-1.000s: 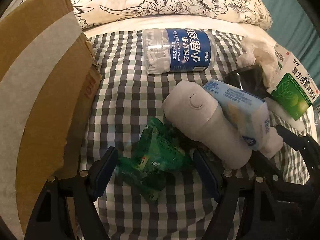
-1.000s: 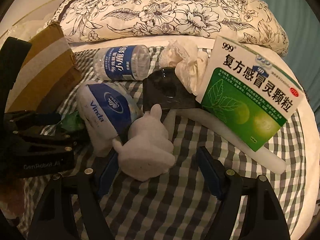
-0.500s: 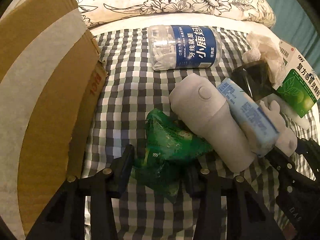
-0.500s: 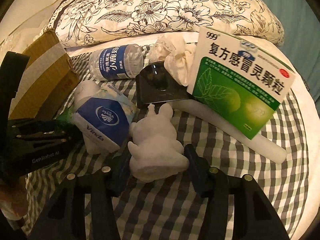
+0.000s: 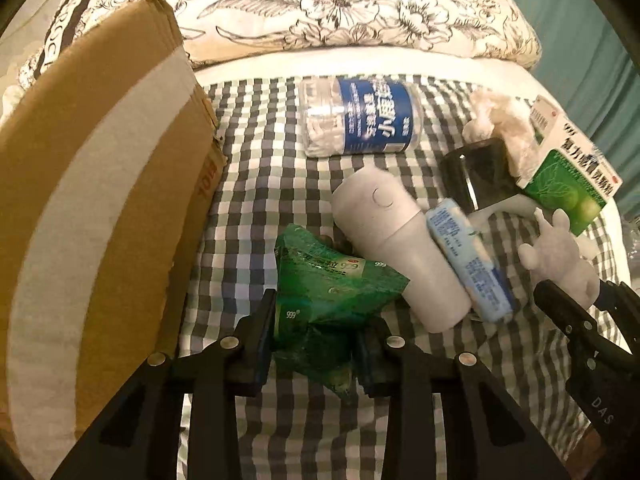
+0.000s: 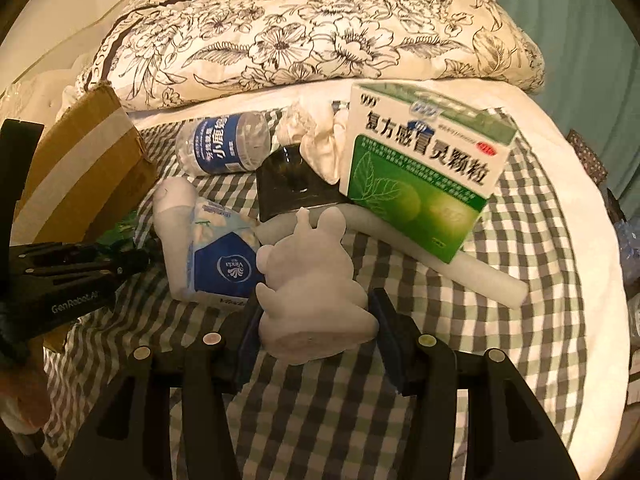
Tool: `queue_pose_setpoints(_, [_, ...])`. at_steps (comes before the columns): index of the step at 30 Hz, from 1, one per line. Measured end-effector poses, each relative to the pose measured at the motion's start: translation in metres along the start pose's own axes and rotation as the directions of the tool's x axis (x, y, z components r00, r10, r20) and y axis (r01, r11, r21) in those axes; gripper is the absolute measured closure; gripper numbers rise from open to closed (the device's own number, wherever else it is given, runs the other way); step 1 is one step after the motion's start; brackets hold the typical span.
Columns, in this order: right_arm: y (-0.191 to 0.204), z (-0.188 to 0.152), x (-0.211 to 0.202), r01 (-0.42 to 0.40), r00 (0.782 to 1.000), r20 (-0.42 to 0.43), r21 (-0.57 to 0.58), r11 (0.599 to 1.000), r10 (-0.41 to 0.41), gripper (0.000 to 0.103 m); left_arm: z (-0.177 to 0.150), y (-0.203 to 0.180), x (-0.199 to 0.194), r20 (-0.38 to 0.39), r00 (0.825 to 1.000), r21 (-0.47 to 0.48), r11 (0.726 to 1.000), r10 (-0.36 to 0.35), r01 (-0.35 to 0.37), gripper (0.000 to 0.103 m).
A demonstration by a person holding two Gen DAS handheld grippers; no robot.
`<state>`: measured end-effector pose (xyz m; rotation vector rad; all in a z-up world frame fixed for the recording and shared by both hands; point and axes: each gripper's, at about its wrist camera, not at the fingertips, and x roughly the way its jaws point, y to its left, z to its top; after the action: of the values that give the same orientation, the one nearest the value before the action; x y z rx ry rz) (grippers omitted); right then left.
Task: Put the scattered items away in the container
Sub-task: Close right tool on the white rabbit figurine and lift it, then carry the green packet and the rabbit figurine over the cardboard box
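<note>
My left gripper (image 5: 314, 340) is shut on green sachet packets (image 5: 328, 296) on the checked cloth, just right of the cardboard box (image 5: 92, 184). My right gripper (image 6: 316, 336) is shut on a white animal figure (image 6: 312, 280), which also shows in the left wrist view (image 5: 560, 256). Beside them lie a white cylinder (image 5: 396, 248), a Vinda tissue pack (image 6: 224, 256), a floss jar with a blue label (image 5: 360, 120), a black object (image 6: 292, 188), crumpled tissue (image 6: 320, 140), a green medicine box (image 6: 424, 172) and a white tube (image 6: 472, 272).
A floral quilt (image 6: 320, 36) is piled behind the checked cloth (image 6: 360, 420). The cardboard box also shows at the left of the right wrist view (image 6: 80, 172). A teal surface (image 6: 580, 20) lies at the far right.
Both grippers moved forward and closed: the left onto the green sachet packets, the right onto the white animal figure. Both were open a second ago.
</note>
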<state>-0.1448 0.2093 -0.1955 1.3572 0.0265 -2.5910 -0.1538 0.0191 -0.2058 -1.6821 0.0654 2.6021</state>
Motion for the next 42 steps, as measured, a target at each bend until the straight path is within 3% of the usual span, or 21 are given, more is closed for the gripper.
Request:
queue_pose_setpoints(26, [-0.004, -0.002, -0.084, 0.061, 0.991, 0.119, 0.019, 0.998, -0.063, 0.052, -0.002, -0.004, -0.084, 0.181, 0.982, 0.022, 0.999, -0.051, 0.047, 0.07])
queue_pose_setpoints(42, [-0.001, -0.001, -0.134, 0.081, 0.975, 0.204, 0.036, 0.996, -0.087, 0.052, -0.007, -0.008, -0.133, 0.287, 0.955, 0.039, 0.997, -0.076, 0.068, 0.07])
